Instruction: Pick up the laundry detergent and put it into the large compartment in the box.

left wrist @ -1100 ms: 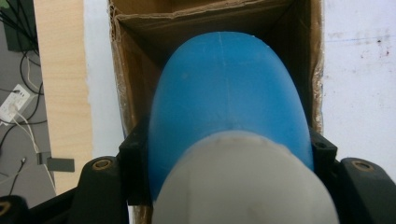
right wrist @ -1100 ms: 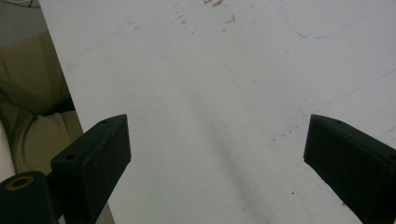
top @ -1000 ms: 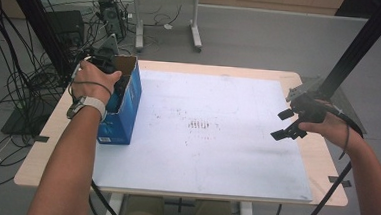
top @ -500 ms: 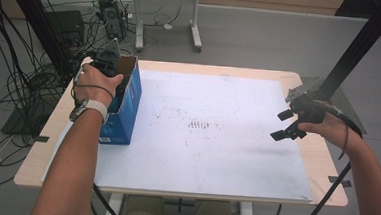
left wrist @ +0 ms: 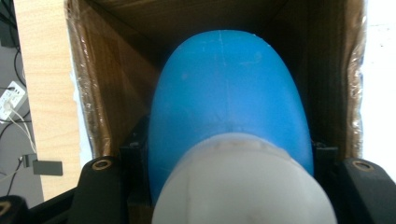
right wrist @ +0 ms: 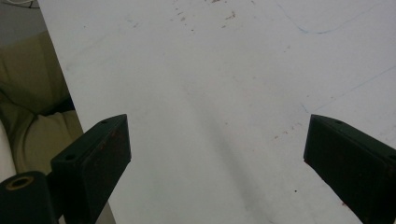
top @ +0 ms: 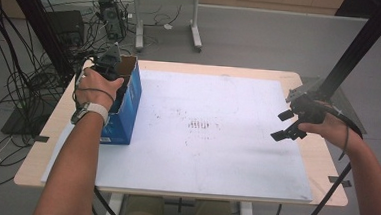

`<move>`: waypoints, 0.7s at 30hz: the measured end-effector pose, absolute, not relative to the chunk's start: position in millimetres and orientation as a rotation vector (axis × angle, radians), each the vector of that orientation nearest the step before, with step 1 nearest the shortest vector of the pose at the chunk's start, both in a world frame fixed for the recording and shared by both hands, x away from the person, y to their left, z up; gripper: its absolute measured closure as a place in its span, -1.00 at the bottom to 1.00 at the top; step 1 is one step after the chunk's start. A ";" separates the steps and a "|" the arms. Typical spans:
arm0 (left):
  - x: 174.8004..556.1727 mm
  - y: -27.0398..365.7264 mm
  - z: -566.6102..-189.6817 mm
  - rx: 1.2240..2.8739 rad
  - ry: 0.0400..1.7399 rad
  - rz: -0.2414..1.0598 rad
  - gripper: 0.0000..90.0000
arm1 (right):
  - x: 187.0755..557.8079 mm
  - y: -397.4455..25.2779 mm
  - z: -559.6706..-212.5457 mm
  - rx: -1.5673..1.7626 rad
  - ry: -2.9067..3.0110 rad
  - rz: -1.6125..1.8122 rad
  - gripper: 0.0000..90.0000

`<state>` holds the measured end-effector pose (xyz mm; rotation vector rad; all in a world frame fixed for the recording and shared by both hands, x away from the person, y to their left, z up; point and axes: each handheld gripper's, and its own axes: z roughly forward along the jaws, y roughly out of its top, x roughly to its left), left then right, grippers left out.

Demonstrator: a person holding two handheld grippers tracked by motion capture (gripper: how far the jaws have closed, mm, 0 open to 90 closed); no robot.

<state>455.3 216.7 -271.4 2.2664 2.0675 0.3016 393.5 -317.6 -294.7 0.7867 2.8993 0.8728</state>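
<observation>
A blue cardboard box point(top: 130, 100) stands open-topped at the left of the white sheet point(top: 210, 154). My left gripper point(top: 112, 62) reaches down into the box from above, with the person's hand over it. In the left gripper view its jaws press on both sides of a blue bottle point(left wrist: 229, 93) with a whitish cap point(left wrist: 243, 186), inside the box's brown walls point(left wrist: 116, 70). My right gripper point(top: 288, 126) hovers open over the sheet's right edge, its jaws wide apart with nothing between them point(right wrist: 233, 154).
The wooden table point(top: 320, 160) shows as a rim around the sheet. Faint marks point(top: 197, 124) dot the sheet's middle. Cables and equipment point(top: 109, 17) lie on the floor beyond the left far corner, and a black post point(top: 362, 48) rises at the right.
The left hand and gripper have shifted slightly over the box's far end. The right gripper has stayed where it was, still open.
</observation>
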 end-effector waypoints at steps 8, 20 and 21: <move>454.9 219.1 -277.9 2.259 2.069 0.296 -0.16 | 391.9 -321.2 -295.3 0.804 2.897 0.868 -0.84; 454.9 217.2 -278.5 2.270 2.066 0.307 -0.16 | 388.0 -322.5 -293.0 0.812 2.887 0.873 -0.84; 454.8 217.1 -278.6 2.268 2.067 0.307 -0.16 | 387.7 -322.8 -292.3 0.809 2.885 0.872 -0.84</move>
